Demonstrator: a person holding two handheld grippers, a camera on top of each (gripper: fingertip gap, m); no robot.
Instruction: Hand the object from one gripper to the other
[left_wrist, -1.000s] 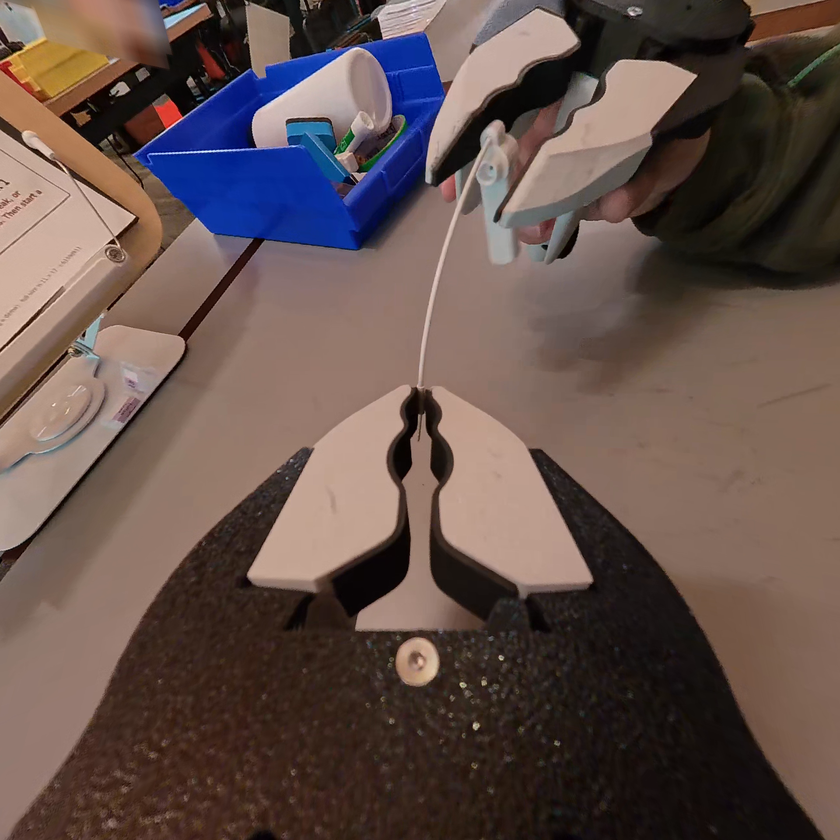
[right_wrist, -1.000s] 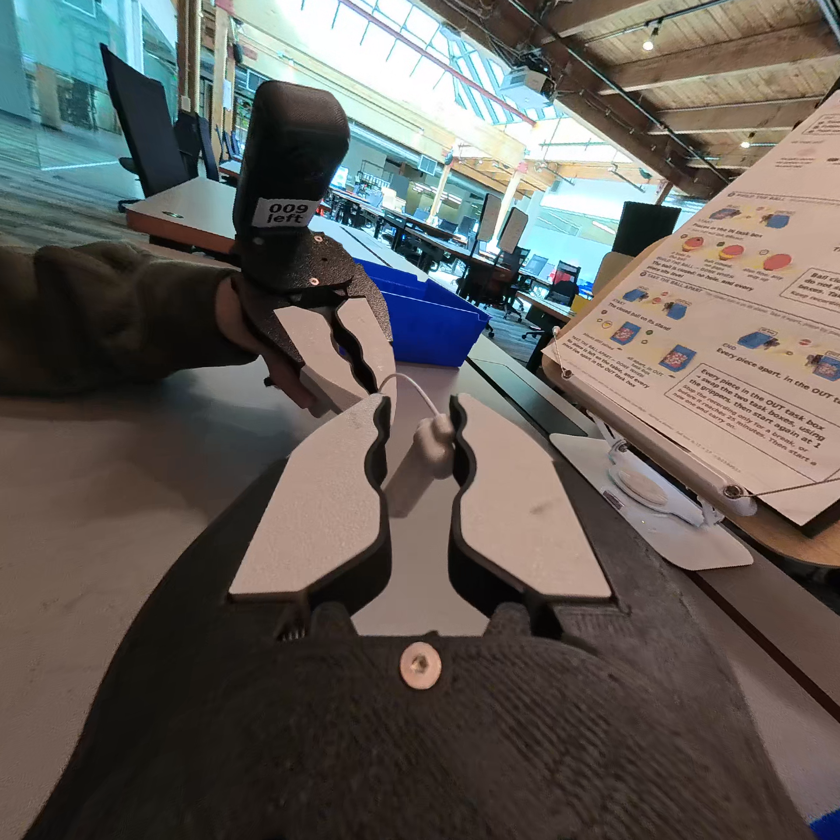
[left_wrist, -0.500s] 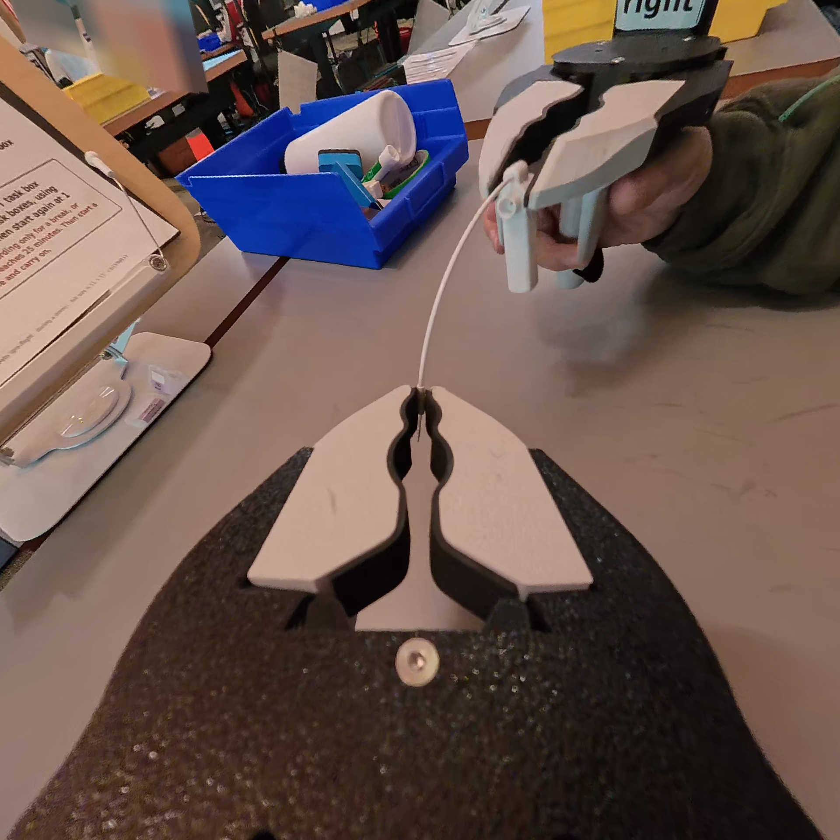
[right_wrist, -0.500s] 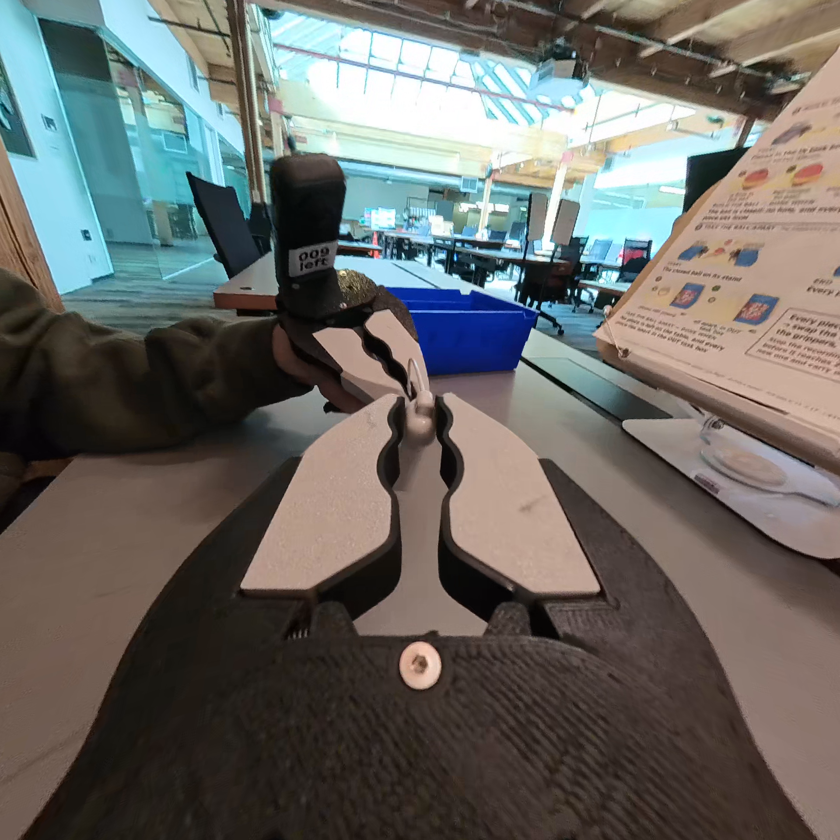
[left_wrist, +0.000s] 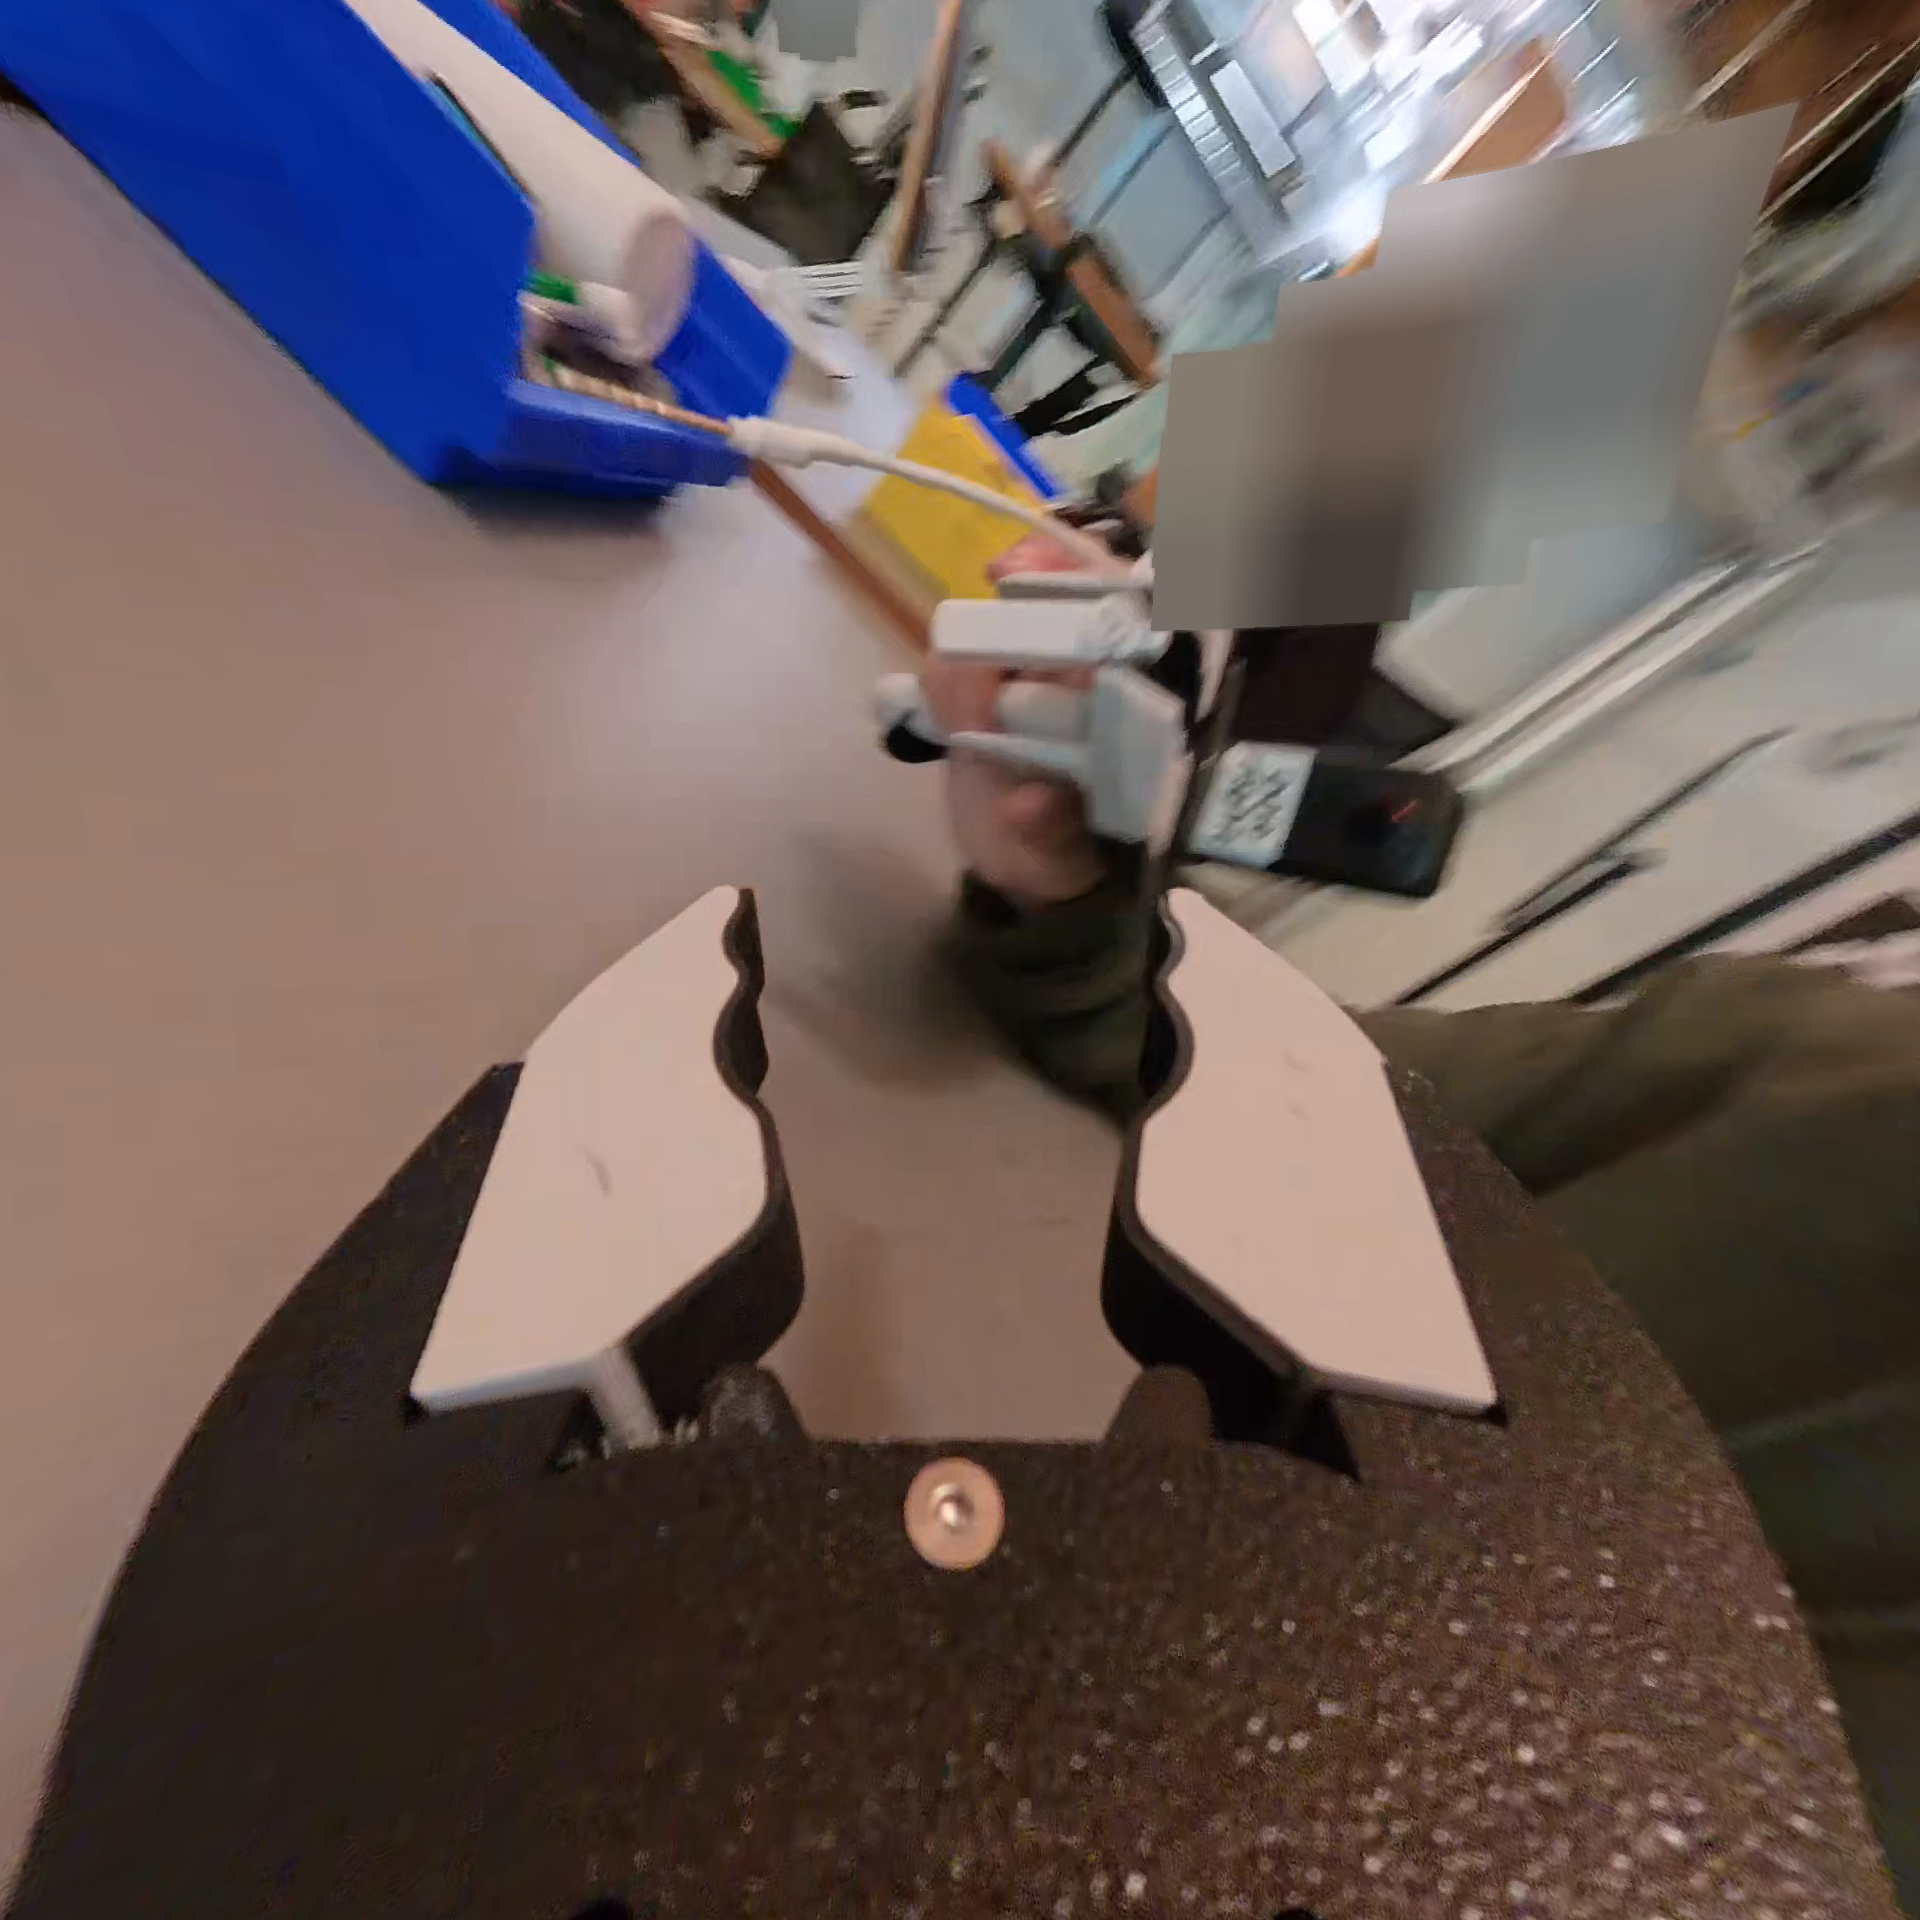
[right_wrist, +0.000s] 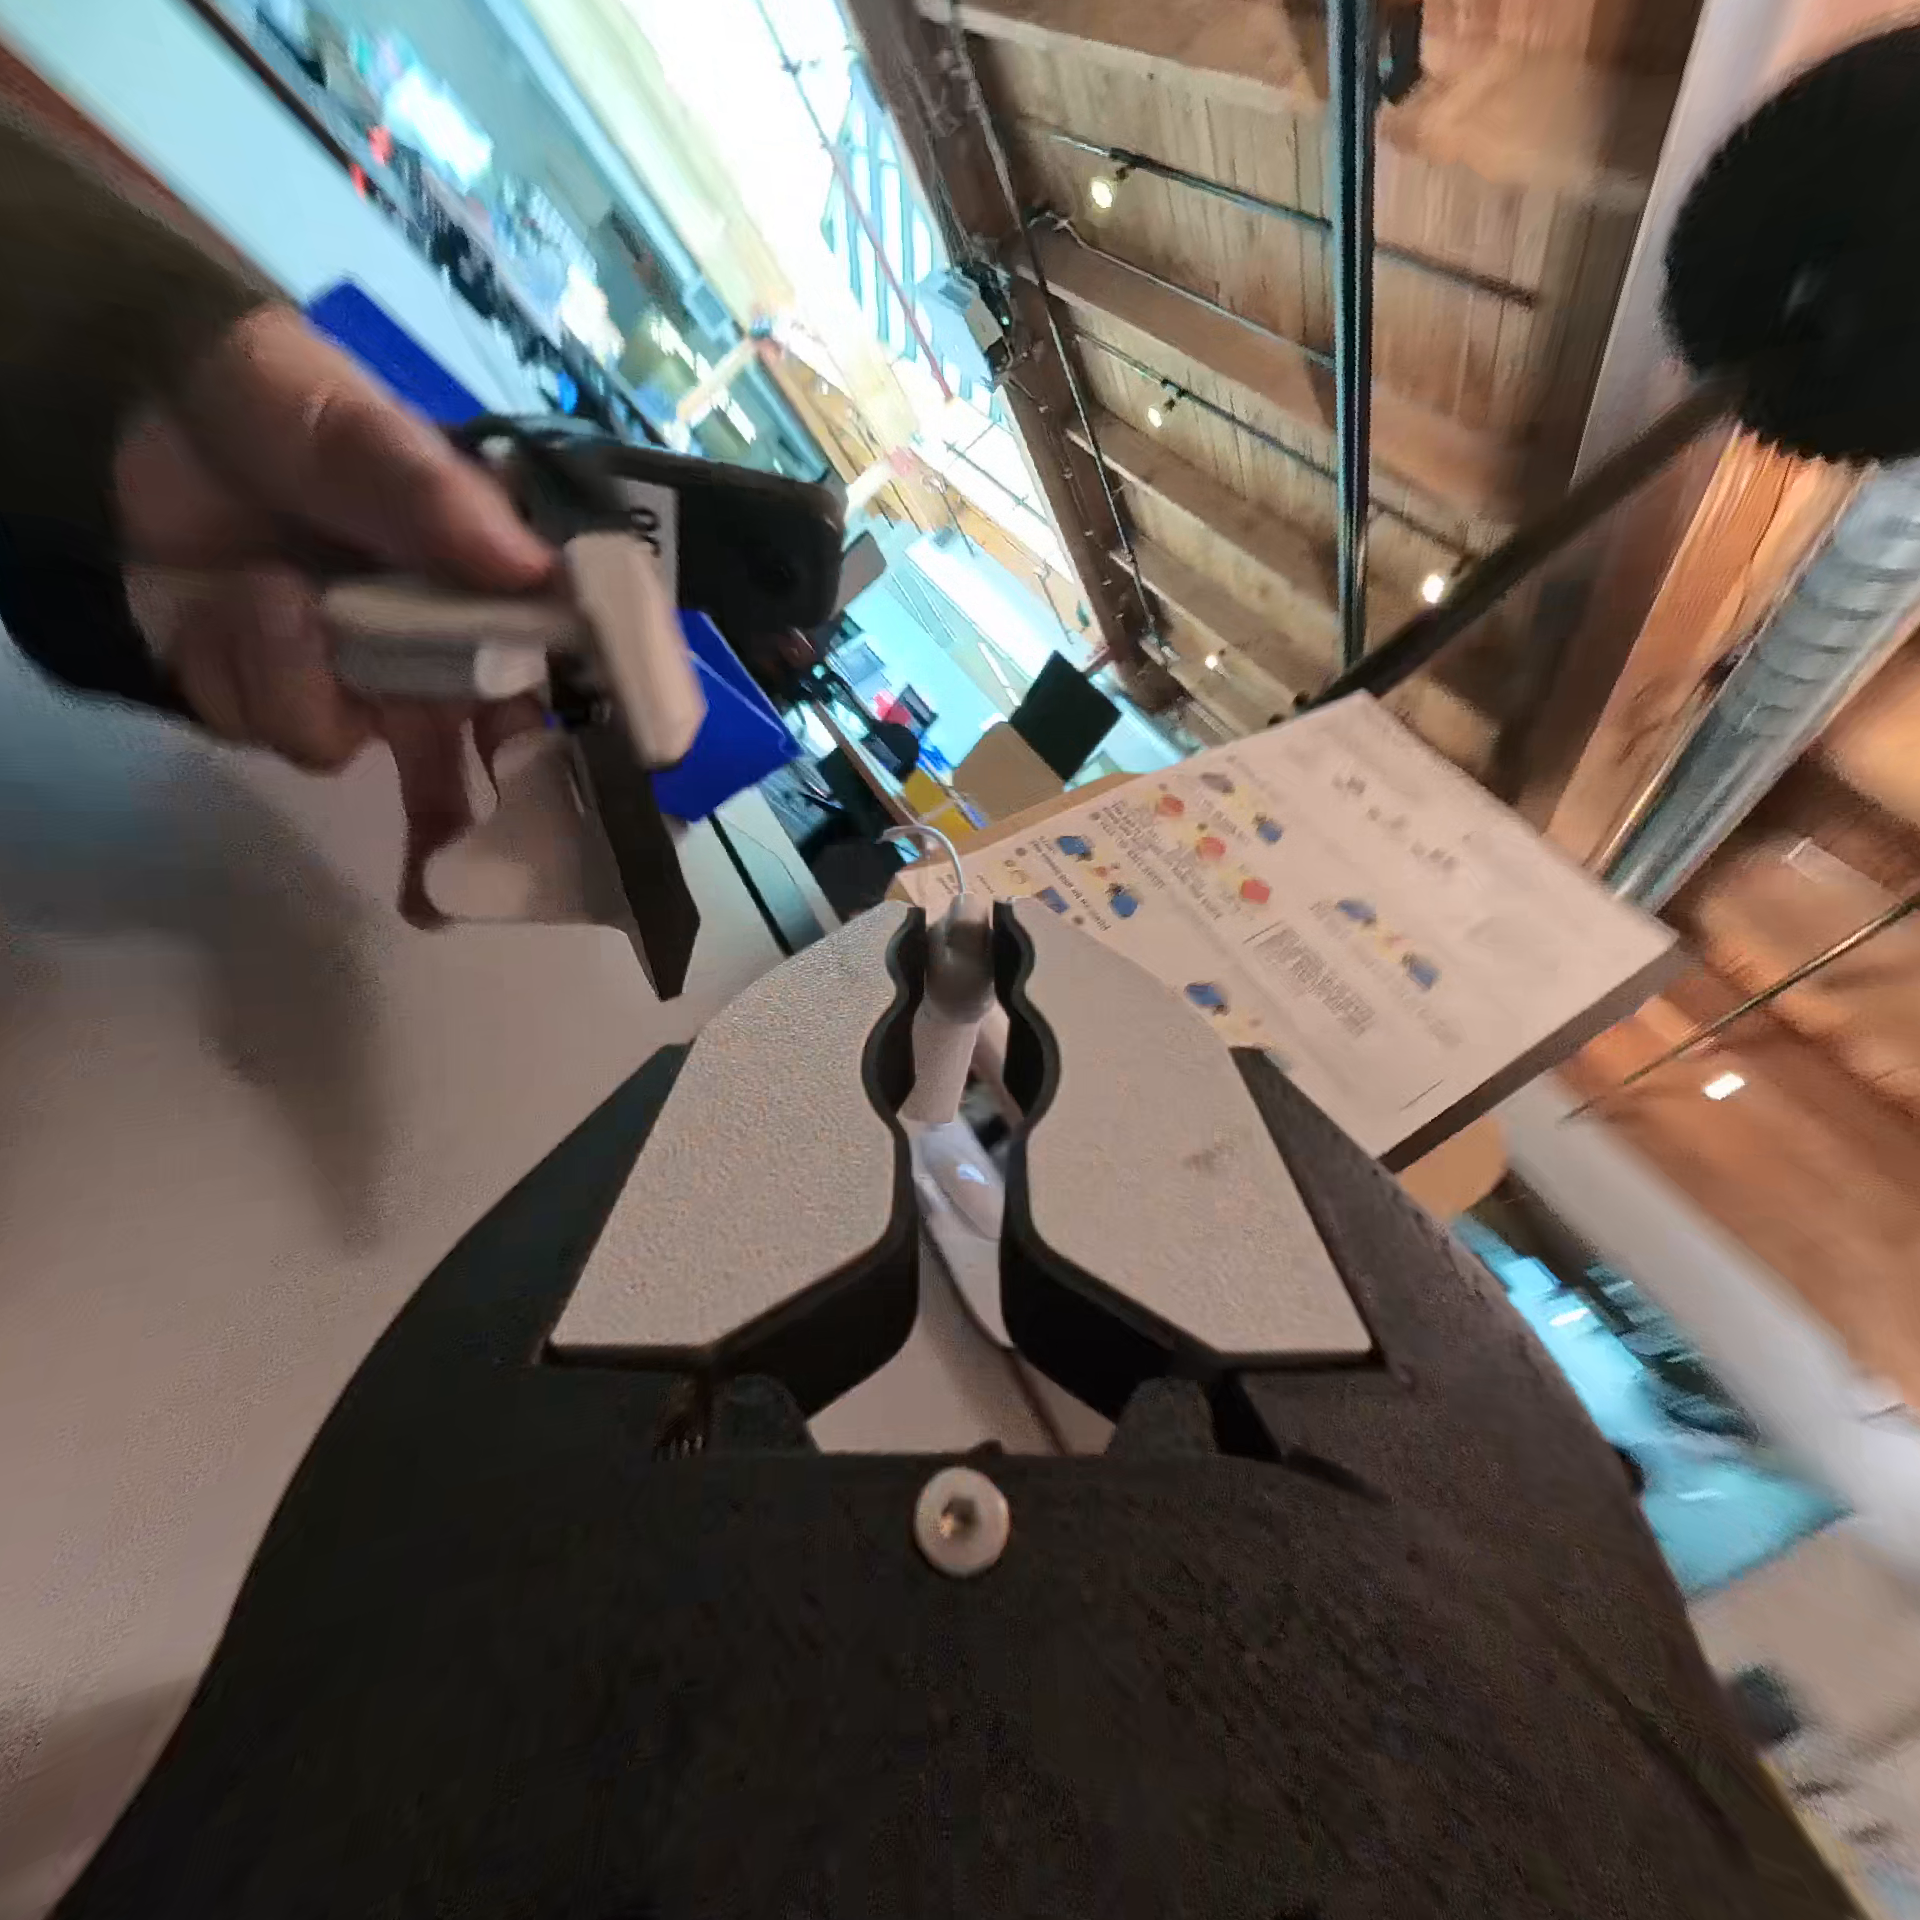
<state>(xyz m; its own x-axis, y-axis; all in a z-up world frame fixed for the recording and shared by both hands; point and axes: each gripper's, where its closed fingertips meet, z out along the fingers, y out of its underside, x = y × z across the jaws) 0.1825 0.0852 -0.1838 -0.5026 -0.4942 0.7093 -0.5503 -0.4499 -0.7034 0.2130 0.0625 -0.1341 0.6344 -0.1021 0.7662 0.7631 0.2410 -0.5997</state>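
The one cable (right_wrist: 954, 971) sits in my right tool (right_wrist: 958, 920), whose fingers clamp its thick white plug end near their tips. The plug body runs back down the gap between them, and a thin wire curls out ahead of the tips. In the left wrist view the same cable arcs away from that tool toward its other, free plug, which hangs in the air in front of the blue bin (left_wrist: 343, 239).

My left tool (left_wrist: 956, 914) holds nothing; its two fingers stand wide apart, with bare table (left_wrist: 312, 727) showing between them. It is well apart from the cable.

I count two tools, each in one hand (left_wrist: 1003, 821), both with dark green sleeves. One blue bin stands on the table, holding a white cylinder (left_wrist: 634, 249) and smaller items too blurred to count. One printed sheet (right_wrist: 1340, 935) leans on a board to the right. Both views are tilted and smeared.
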